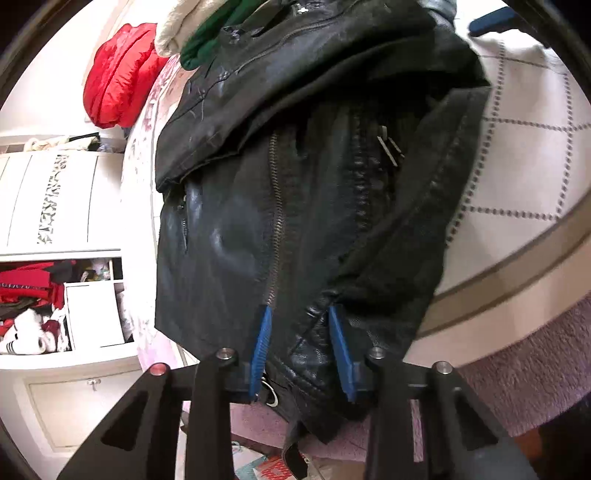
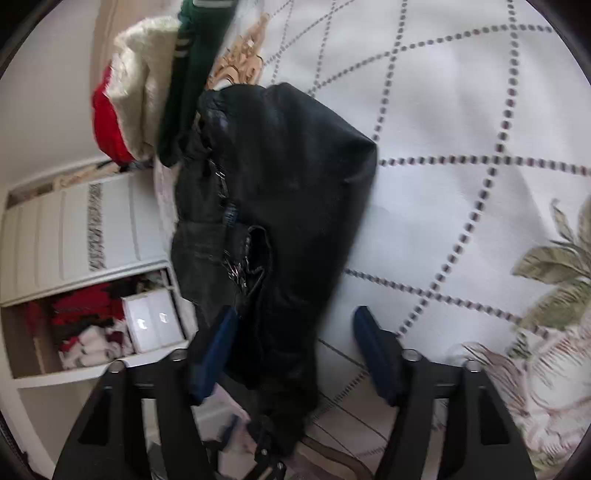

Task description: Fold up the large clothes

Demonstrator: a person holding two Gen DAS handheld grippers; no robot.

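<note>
A black leather jacket [image 1: 295, 155] with metal zips lies folded on a white bedspread [image 1: 524, 155]. My left gripper [image 1: 301, 314] has its blue pads closed on the jacket's lower hem, the leather pinched between them. In the right wrist view the same jacket [image 2: 288, 192] lies as a dark bundle on the bedspread [image 2: 461, 110]. My right gripper [image 2: 295, 314] is open, its blue fingers [image 2: 373, 343] wide apart on either side of the jacket's near end, not gripping it.
A red puffer jacket [image 1: 118, 74], a cream knit [image 1: 177, 29] and a green garment [image 1: 210, 40] are piled at the far end of the bed. A white wardrobe with open shelves of clothes [image 1: 55, 295] stands to the left. A pink blanket [image 1: 517, 376] hangs at the bed's edge.
</note>
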